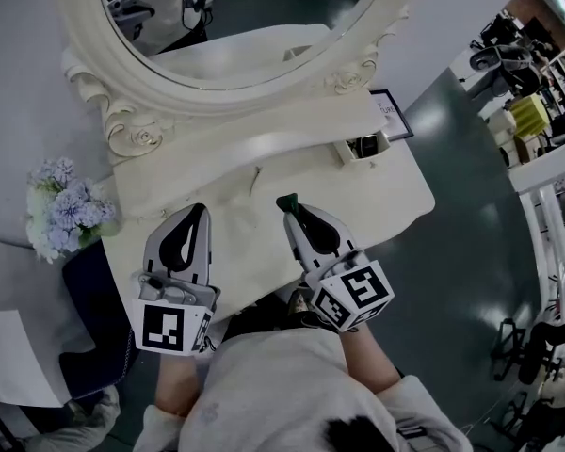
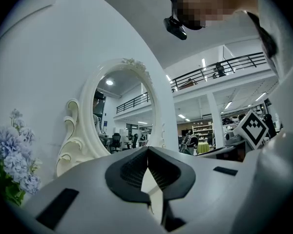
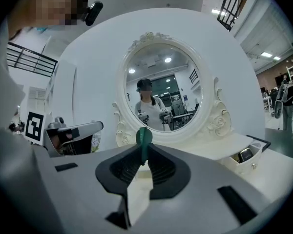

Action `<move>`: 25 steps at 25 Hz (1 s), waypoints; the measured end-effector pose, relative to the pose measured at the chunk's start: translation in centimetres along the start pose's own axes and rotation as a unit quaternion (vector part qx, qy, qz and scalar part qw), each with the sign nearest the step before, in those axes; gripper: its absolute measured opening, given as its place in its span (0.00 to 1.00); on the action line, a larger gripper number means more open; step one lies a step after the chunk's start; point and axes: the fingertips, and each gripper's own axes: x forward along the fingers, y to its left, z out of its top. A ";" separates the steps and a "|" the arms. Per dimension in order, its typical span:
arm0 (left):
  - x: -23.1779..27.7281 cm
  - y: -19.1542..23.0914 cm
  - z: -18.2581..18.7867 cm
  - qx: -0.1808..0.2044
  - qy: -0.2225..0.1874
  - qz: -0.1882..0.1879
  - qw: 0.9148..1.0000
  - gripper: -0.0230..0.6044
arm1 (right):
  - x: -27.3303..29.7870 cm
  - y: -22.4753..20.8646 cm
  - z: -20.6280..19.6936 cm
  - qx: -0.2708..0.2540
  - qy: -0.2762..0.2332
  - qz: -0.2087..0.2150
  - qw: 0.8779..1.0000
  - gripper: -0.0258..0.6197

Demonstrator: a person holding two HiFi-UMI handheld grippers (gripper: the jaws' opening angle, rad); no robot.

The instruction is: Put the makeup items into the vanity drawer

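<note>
Green item (image 3: 143, 138): small, dark green, perhaps a makeup tool; upright, pinched in the right gripper (image 3: 142, 156).
Drawer (image 3: 241, 165): pulled open, dark item (image 3: 246, 154) inside.

The mirror (image 1: 235, 26) stands at the back of the worktop (image 1: 395, 196). Flowers (image 1: 66, 205) sit at its left end. An open drawer (image 1: 363, 147) lies right of the mirror, with a framed card (image 1: 393, 113) just behind it. The left tool (image 1: 200, 210) and right tool (image 1: 287, 203) hang side by side over the front, with a makeup item (image 3: 143, 138) between the right tool's tips.
</note>
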 end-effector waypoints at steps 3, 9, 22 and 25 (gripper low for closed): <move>0.0 0.0 0.4 0.003 -0.007 -0.002 1.000 0.06 | -0.3 0.0 0.8 -0.001 -0.012 -0.002 1.000 0.11; 0.1 -0.1 1.1 0.009 -0.016 -0.009 1.000 0.06 | -0.5 0.0 1.9 -0.005 -0.030 -0.009 0.999 0.11; 2.4 -1.8 2.8 0.016 -0.032 0.011 0.999 0.06 | -0.9 -2.1 4.7 -0.022 -0.048 0.017 0.998 0.11; 3.3 -2.4 3.1 0.018 -0.035 0.020 0.999 0.06 | -0.8 -3.3 5.1 -0.025 -0.048 0.026 0.998 0.12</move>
